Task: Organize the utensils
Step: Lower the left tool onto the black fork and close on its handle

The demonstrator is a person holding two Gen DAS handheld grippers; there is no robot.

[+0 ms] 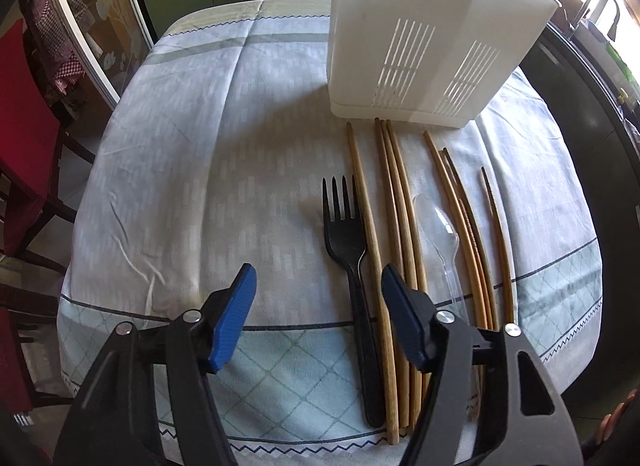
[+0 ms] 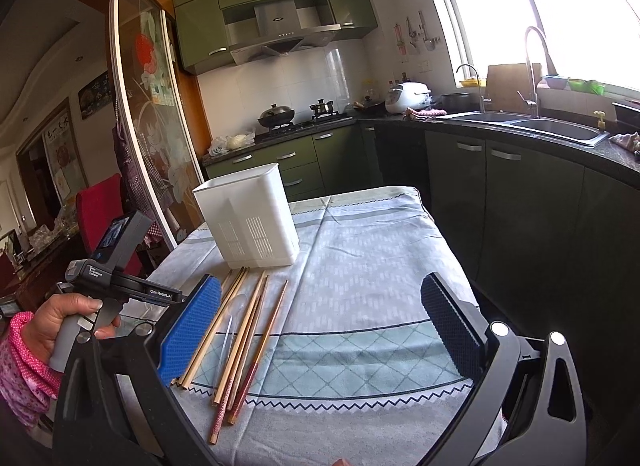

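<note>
A black plastic fork [image 1: 352, 250] lies on the tablecloth [image 1: 200, 145], tines toward a white slotted utensil holder [image 1: 420, 45]. Right of it lie several wooden chopsticks [image 1: 400, 225] and a clear plastic spoon [image 1: 440, 229]. My left gripper [image 1: 320, 272] points steeply down with its blue pads apart; the fork's handle shows between them, nearer the right pad, untouched. My right gripper [image 2: 322, 282] is open over bare cloth, right of the chopsticks [image 2: 248, 326] and the clear spoon [image 2: 232, 322]. The holder [image 2: 252, 217] stands upright beyond them. A hand [image 2: 72, 322] holds the left gripper's handle.
A red chair [image 1: 24, 145] stands left of the table, by a glass sliding door [image 2: 152, 125]. Dark cabinets [image 2: 520, 205] run close along the table's right side, with a sink [image 2: 560, 127] above. The cloth's left half [image 1: 180, 185] carries nothing.
</note>
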